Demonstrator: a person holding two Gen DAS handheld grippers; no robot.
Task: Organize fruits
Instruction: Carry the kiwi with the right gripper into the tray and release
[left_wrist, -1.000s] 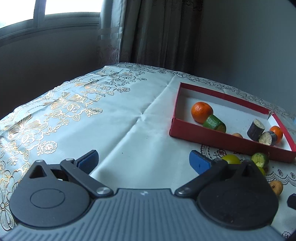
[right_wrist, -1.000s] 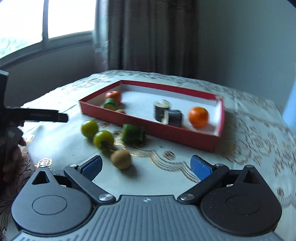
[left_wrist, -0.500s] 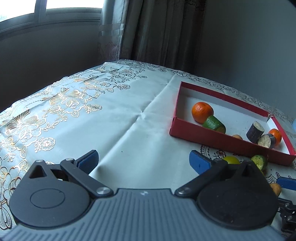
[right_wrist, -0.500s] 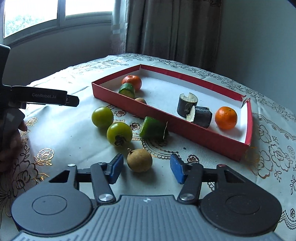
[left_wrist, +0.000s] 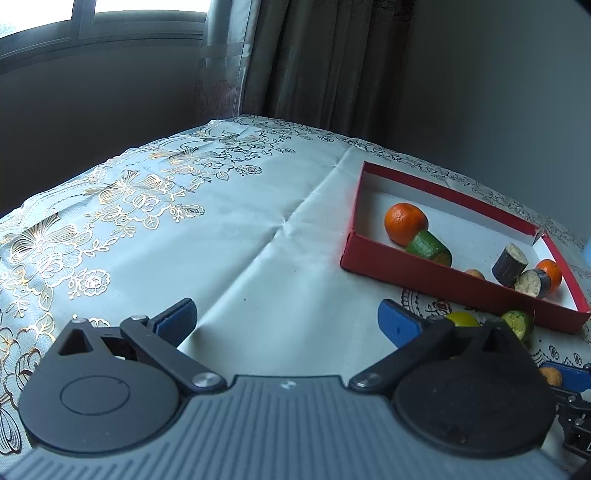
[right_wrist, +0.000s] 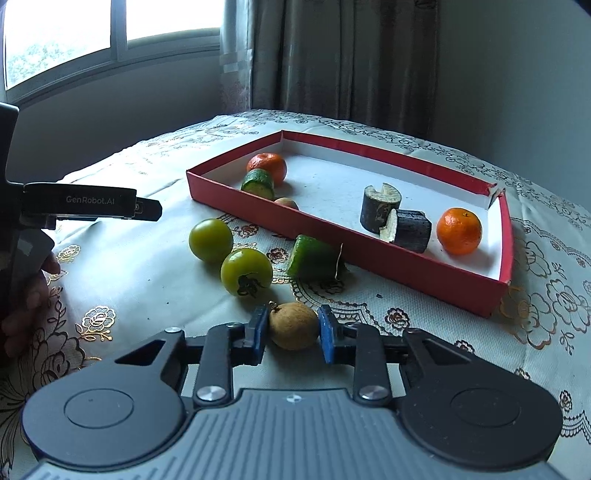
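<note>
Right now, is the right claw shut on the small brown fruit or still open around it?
Shut on it: the right claw has both blue pads pressed against the small brown fruit, having just closed.

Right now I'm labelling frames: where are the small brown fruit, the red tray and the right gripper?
small brown fruit (right_wrist: 293, 326), right wrist view, middle of its skin.
red tray (right_wrist: 388, 260), right wrist view, near outer wall.
right gripper (right_wrist: 293, 328), right wrist view, midway between its fingertips.

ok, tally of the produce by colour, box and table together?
Orange: 2
Green, round: 2
Green, cut pieces: 2
Dark, cut pieces: 2
Brown: 2
Total: 10
</note>
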